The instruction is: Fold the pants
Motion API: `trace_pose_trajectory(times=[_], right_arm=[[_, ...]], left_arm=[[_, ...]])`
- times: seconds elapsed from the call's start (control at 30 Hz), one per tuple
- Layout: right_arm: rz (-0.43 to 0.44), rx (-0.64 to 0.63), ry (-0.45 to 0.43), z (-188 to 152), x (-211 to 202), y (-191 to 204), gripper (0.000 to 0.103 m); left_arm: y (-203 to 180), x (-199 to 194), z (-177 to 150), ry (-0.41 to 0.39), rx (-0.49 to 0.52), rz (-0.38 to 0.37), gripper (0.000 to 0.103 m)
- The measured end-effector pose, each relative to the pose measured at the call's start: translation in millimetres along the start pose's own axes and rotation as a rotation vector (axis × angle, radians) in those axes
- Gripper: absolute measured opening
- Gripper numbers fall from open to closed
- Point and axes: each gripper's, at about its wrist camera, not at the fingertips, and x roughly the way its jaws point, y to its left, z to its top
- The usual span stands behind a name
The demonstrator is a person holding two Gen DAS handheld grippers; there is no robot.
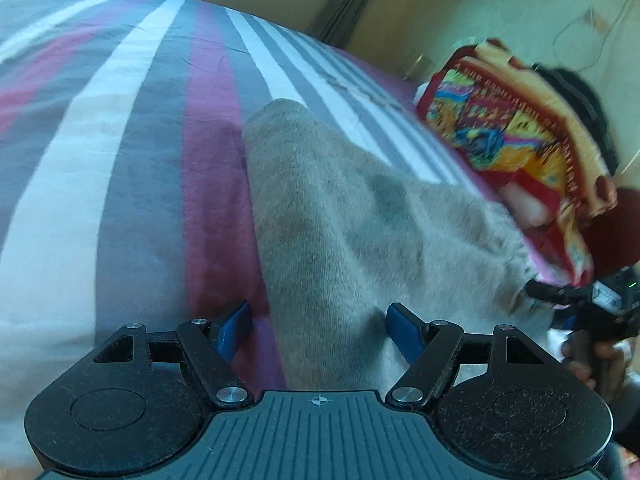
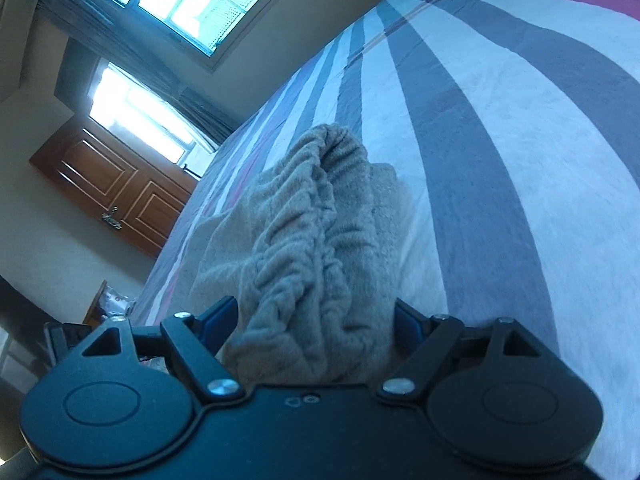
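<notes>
Grey fleece pants (image 1: 360, 216) lying on striped bedspread (image 1: 132, 148), waistband end bunched up toward right gripper (image 2: 316, 320). Jaws wide on right, gathered elastic between pads but not pinched. Left gripper (image 1: 318, 328) also spread wide, over pants' edge — nothing gripped. Looks like pre-grasp stage, approx. at start of a fold. Next: close both on fabric, then lift & carry over — watch colourful cloth bundle (image 1: 516, 140) just beside.
</notes>
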Motion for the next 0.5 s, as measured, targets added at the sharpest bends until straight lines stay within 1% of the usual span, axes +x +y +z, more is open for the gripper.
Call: trace_pose_trajectory(times=[0.07,0.1,0.13,0.17,0.2,0.23,0.3,0.33,0.37,0.4,0.43,0.47,0.5], right_arm=[[0.023,0.001,0.007,2.0,1.0,-2.2,0.082],[0.034,-0.001,0.012,3.6,2.5,-3.5,0.082],[0.042,-0.007,0.018,4.9,4.1,-3.2,0.082],[0.051,-0.016,0.026,7.1,5.3,-3.6,0.082],[0.065,-0.026,0.036,11.2,6.7,-5.5,0.083],[0.079,-0.032,0.046,13.4,8.1,-6.2,0.083],[0.105,-0.037,0.066,17.9,11.4,-7.8,0.082],[0.117,-0.04,0.08,20.2,13.8,-7.9,0.081],[0.121,-0.051,0.097,22.4,17.5,-6.3,0.08],[0.119,-0.069,0.11,25.5,20.2,-5.5,0.074],[0.112,-0.092,0.123,27.1,26.5,-0.3,0.065],[0.108,-0.106,0.135,29.7,31.4,2.2,0.059],[0.112,-0.104,0.14,33.0,34.9,3.2,0.053]], left_arm=[[9.5,3.3,3.4,-0.002,-0.036,-0.064,0.074],[15.8,5.6,5.4,-0.005,-0.063,-0.112,0.074],[21.6,8.4,7.0,-0.005,-0.09,-0.156,0.07],[27.3,12.5,8.0,0.001,-0.115,-0.199,0.062],[33.9,19.7,9.5,0.021,-0.142,-0.238,0.048],[39.5,26.1,9.9,0.035,-0.161,-0.262,0.042],[50.1,37.8,12.1,0.054,-0.214,-0.324,0.041],[51.0,44.0,14.6,0.065,-0.216,-0.345,0.041],[49.3,48.7,17.4,0.069,-0.203,-0.351,0.041],[46.2,52.5,19.0,0.071,-0.187,-0.352,0.04],[41.6,55.9,20.0,0.067,-0.164,-0.349,0.031],[39.1,55.8,20.8,0.052,-0.151,-0.344,0.026],[38.9,53.2,22.2,0.029,-0.154,-0.355,0.025]])
